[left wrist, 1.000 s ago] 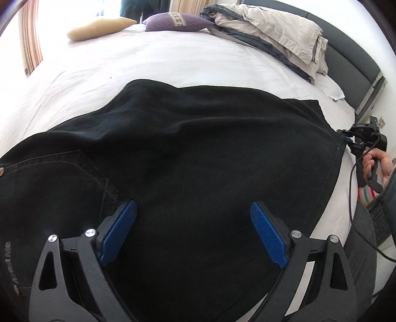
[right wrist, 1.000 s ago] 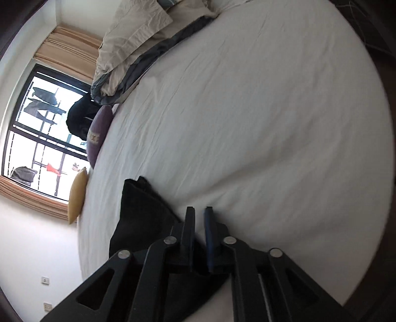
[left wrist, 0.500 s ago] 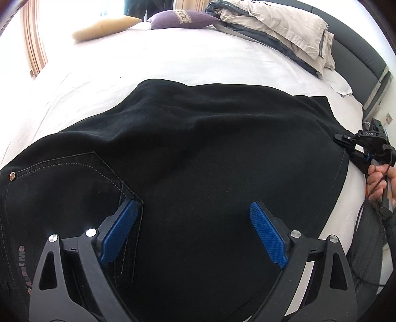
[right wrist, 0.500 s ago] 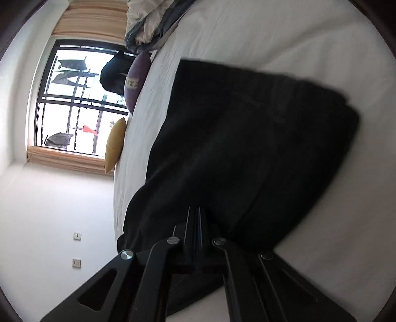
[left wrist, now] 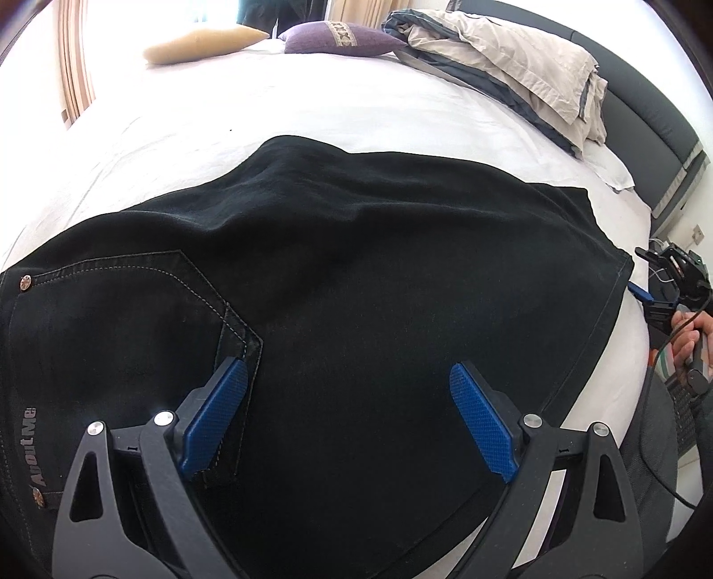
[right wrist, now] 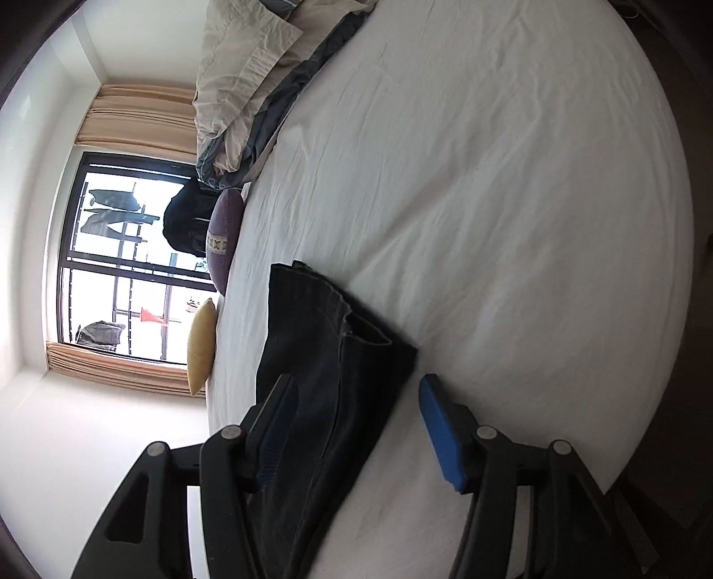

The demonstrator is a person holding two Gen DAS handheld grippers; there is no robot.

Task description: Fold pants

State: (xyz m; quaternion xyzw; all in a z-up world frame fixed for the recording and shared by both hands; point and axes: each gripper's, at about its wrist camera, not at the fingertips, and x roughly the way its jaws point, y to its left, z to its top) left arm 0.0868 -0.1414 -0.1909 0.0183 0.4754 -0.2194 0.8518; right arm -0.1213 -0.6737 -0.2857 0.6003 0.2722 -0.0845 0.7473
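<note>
Black pants (left wrist: 356, 267) lie spread flat across the white bed (left wrist: 356, 102), with a stitched back pocket (left wrist: 133, 303) at the left. My left gripper (left wrist: 347, 365) hovers over them, open, nothing between its blue pads. At the right edge of the pants, a hand holds my right gripper (left wrist: 659, 285). In the right wrist view the right gripper (right wrist: 356, 378) is opening its jaws. The hem end of the pants (right wrist: 312, 320) lies on the sheet (right wrist: 490, 178) between the fingers, and neither pad presses on it.
A crumpled beige and grey duvet (left wrist: 512, 58) lies at the far right by the dark headboard (left wrist: 646, 124). A purple pillow (left wrist: 338, 38) and a yellow pillow (left wrist: 200, 44) sit at the far edge. A window (right wrist: 124, 254) is beyond. White sheet surrounds the pants.
My right gripper was shut on the pants' hem and held it up; now its jaws stand apart and the hem lies on the sheet. The left gripper stayed open and slid slightly toward the pocket.
</note>
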